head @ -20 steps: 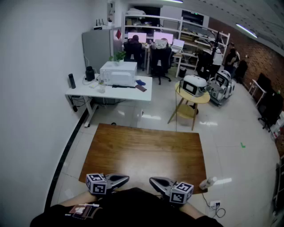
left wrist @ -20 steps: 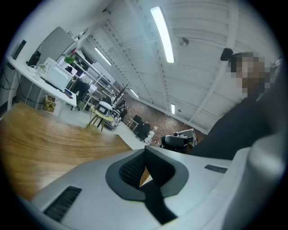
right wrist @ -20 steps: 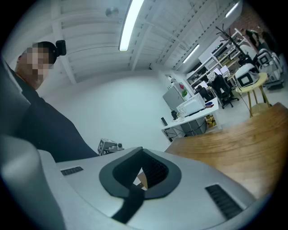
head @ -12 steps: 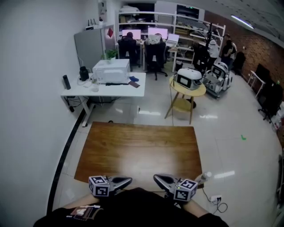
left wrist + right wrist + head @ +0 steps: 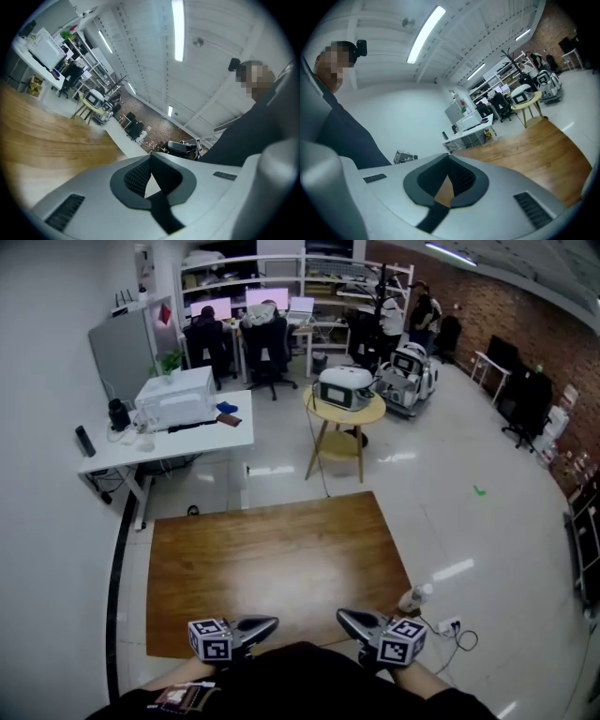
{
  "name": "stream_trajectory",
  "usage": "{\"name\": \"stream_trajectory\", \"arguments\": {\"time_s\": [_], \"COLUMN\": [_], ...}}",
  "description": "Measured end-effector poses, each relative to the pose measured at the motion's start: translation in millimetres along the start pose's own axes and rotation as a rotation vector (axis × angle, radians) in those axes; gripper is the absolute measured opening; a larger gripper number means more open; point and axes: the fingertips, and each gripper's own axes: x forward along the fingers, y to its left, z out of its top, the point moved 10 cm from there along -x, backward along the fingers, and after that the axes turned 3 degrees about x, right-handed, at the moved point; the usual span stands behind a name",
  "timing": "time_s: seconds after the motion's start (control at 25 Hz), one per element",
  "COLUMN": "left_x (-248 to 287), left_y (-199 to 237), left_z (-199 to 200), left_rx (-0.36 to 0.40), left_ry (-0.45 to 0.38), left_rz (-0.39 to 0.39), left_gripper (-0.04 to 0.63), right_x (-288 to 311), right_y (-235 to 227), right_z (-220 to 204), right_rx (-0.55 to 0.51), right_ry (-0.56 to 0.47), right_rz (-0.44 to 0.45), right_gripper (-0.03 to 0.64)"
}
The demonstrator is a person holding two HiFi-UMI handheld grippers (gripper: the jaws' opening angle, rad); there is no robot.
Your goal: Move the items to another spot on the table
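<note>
Left gripper and right gripper, both closed on nothing, are held at the worktop's near edge, presumably in readiness.

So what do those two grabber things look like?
Both are pale grey shells with dark ribbed pads inside the fingers. The left gripper and right gripper each carry a cube with black-and-white square markers. The person wears a dark top.

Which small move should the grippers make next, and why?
Probably open the jaws first: the left gripper and the right gripper are both shut and empty at the near edge of the wooden table, and I see no item on it.
</note>
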Motion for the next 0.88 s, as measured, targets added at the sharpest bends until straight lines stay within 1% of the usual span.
{"name": "stream_trajectory", "arguments": {"time_s": [0.12, 0.2, 0.36, 0.44, 0.52, 0.6, 0.68, 0.76, 0.8, 0.84, 0.88], "left_x": [18, 38, 81, 108, 144, 186, 226, 270, 292, 312, 328], "left_y": [15, 18, 14, 6, -8, -23, -36, -48, -54, -60, -64], "left_z": [1, 4, 14, 13, 7, -5, -24, -42, -49, -55, -62], "left_rx": [-0.002, 0.002, 0.067, 0.106, 0.146, 0.185, 0.220, 0.256, 0.274, 0.291, 0.301], "left_ry": [0.067, 0.091, 0.136, 0.164, 0.185, 0.203, 0.221, 0.236, 0.248, 0.263, 0.281], "left_rz": [-0.059, -0.082, -0.079, -0.064, -0.041, 0.005, 0.068, 0.105, 0.116, 0.129, 0.147], "left_gripper": [-0.009, -0.009, -0.009, -0.009, -0.009, -0.008, -0.008, -0.008, 0.020, 0.063, 0.124], "right_x": [-21, -44, -101, -134, -172, -210, -245, -280, -296, -310, -323], "right_y": [0, -6, -26, -38, -52, -70, -85, -102, -110, -116, -121], "right_z": [4, 9, 21, 25, 30, 35, 37, 41, 43, 44, 44], "right_rx": [-0.002, -0.005, -0.012, -0.033, -0.060, -0.071, -0.072, -0.081, -0.080, -0.074, -0.066], "right_ry": [-0.052, -0.095, -0.178, -0.203, -0.212, -0.208, -0.193, -0.179, -0.177, -0.176, -0.173], "right_rz": [-0.084, -0.140, -0.209, -0.232, -0.238, -0.229, -0.209, -0.196, -0.196, -0.196, -0.195], "right_gripper": [-0.009, -0.009, -0.009, -0.009, -0.009, -0.009, -0.009, -0.009, -0.009, -0.009, -0.009]}}
